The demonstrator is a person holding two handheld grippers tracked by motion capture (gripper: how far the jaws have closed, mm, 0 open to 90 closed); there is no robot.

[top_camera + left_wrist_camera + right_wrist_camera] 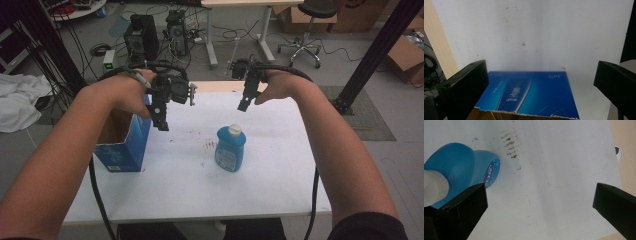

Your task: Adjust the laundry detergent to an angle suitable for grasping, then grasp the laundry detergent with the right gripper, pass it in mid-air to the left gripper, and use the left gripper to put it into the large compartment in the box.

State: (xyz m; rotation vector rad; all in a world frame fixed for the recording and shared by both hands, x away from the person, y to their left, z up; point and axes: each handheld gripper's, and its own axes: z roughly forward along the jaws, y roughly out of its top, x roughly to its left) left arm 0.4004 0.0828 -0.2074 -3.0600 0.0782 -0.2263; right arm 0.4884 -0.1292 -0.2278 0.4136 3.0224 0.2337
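**Two open grippers over box and bottle**

The blue box stands at the table's left edge, open top up, its torn rim showing in the left gripper view. Print on its side is too blurred to read. The left gripper hangs just above its right wall, jaws wide apart, nothing between them. The blue bottle stands upright near the table's middle, white cap up, long axis vertical; its label cannot be read. Dark smudges lie just left of it. The right gripper hovers above and behind the bottle, jaws spread, empty.
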